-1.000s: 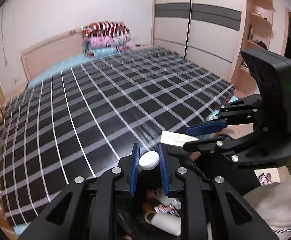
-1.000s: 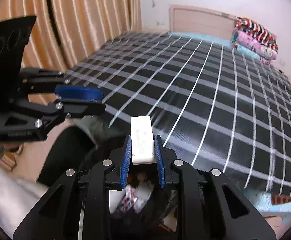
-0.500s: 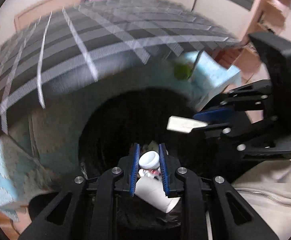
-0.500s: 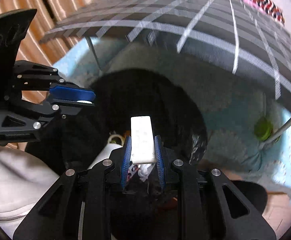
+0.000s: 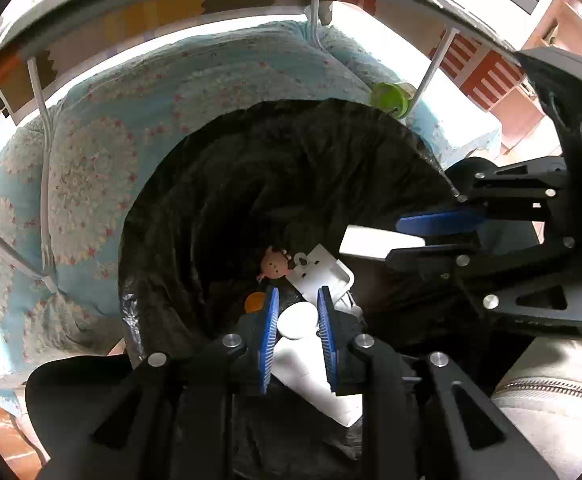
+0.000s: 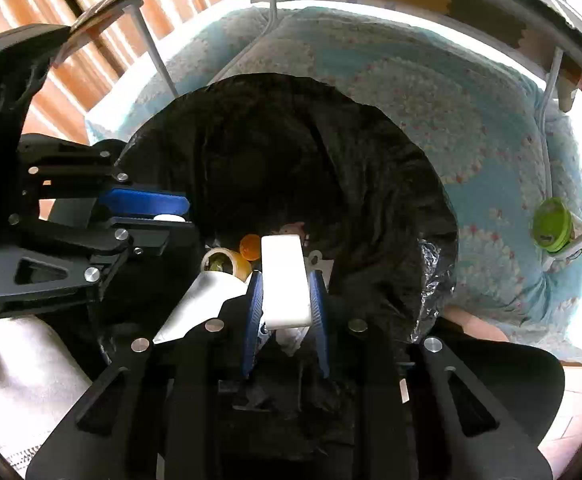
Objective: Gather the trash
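Your left tool [image 5: 297,320] clamps a small white cap [image 5: 295,321]; your right tool [image 6: 285,300] clamps a stiff white block [image 6: 283,280]. Both hang over the black trash bag [image 5: 291,168]. Both look light, rigid, probably slick; keep pads on their flat sides.

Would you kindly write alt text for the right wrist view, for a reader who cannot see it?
The right claw, pointing down, grips a white rectangular block over an open black trash bag holding an orange cap and a tape roll. The left claw enters from the left, also over the bag, beside a blue quilt.
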Action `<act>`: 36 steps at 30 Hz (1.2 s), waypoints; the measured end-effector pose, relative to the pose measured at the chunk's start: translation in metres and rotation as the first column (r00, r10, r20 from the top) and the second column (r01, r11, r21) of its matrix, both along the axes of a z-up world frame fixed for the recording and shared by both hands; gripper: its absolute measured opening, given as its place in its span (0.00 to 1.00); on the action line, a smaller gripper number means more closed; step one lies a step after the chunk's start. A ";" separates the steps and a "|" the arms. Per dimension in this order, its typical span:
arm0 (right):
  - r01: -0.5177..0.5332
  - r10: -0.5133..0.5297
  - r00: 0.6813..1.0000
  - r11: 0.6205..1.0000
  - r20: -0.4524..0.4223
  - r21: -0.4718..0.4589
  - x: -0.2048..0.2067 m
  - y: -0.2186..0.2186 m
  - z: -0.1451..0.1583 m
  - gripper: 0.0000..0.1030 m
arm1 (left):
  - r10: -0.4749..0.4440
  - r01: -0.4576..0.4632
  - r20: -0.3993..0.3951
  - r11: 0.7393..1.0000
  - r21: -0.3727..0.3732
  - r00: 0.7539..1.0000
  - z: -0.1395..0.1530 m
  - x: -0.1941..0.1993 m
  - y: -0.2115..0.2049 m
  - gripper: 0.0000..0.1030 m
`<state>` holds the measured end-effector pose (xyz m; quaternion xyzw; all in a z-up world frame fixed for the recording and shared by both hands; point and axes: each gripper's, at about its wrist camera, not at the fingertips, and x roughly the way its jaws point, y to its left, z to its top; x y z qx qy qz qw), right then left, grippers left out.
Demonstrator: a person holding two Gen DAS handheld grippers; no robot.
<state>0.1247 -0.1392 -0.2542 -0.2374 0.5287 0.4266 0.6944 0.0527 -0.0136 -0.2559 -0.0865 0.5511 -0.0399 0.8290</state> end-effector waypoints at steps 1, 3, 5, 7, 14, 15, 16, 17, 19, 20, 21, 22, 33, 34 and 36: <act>0.000 0.000 1.000 1.000 -0.004 0.006 0.000 0.000 0.001 0.25 | 0.001 -0.001 -0.002 1.000 0.007 1.000 0.001 0.000 0.000 0.19; 0.004 -0.003 1.000 1.000 -0.013 0.013 0.001 -0.001 0.001 0.35 | 0.009 -0.009 -0.010 1.000 0.009 1.000 0.002 0.000 0.000 0.20; 0.009 -0.008 1.000 1.000 -0.012 0.019 0.001 -0.001 0.004 0.38 | 0.014 -0.014 -0.014 1.000 -0.003 1.000 0.005 0.001 0.000 0.22; 0.011 -0.011 1.000 1.000 -0.015 0.028 0.000 -0.002 0.008 0.38 | 0.014 -0.014 -0.005 1.000 -0.009 1.000 0.011 0.001 0.000 0.43; 0.022 -0.021 0.999 0.998 -0.027 0.056 -0.003 -0.012 0.033 0.46 | -0.030 0.032 0.067 0.999 -0.024 0.997 0.050 -0.010 -0.004 0.63; 0.019 -0.017 0.999 0.998 -0.029 0.061 -0.003 -0.014 0.037 0.50 | -0.040 0.043 0.074 0.998 -0.039 0.996 0.056 -0.012 -0.005 0.67; 0.015 -0.013 1.000 0.998 -0.027 0.065 -0.004 -0.015 0.042 0.55 | -0.041 0.045 0.098 0.998 -0.038 0.994 0.065 -0.015 -0.004 0.71; 0.012 -0.010 1.000 0.997 -0.023 0.074 -0.006 -0.017 0.049 0.57 | -0.042 0.046 0.112 0.998 -0.034 0.993 0.071 -0.018 -0.004 0.73; 0.007 -0.005 1.000 0.996 -0.023 0.086 -0.009 -0.020 0.060 0.65 | -0.040 0.042 0.131 0.999 -0.014 0.991 0.083 -0.023 -0.003 0.80; -0.001 0.004 1.000 0.996 -0.030 0.092 -0.011 -0.021 0.067 0.67 | -0.036 0.038 0.136 0.999 -0.009 0.990 0.088 -0.026 -0.002 0.80; -0.010 0.014 0.999 0.995 -0.036 0.096 -0.013 -0.022 0.072 0.68 | -0.034 0.036 0.140 0.999 -0.011 0.990 0.092 -0.028 -0.002 0.80; -0.016 0.020 0.999 0.995 -0.037 0.096 -0.014 -0.023 0.075 0.68 | -0.027 0.029 0.146 1.000 -0.010 0.989 0.096 -0.031 -0.001 0.81; -0.040 0.042 0.999 0.994 -0.025 0.099 -0.031 -0.039 0.113 0.76 | 0.002 0.000 0.173 1.000 -0.010 0.985 0.118 -0.055 -0.006 0.81; -0.043 0.046 0.999 0.994 -0.025 0.099 -0.033 -0.039 0.115 0.76 | 0.002 0.000 0.174 1.000 -0.012 0.985 0.119 -0.056 -0.007 0.81; -0.045 0.047 0.999 0.994 -0.020 0.099 -0.035 -0.041 0.119 0.77 | 0.001 0.001 0.174 1.000 -0.012 0.985 0.121 -0.059 -0.008 0.82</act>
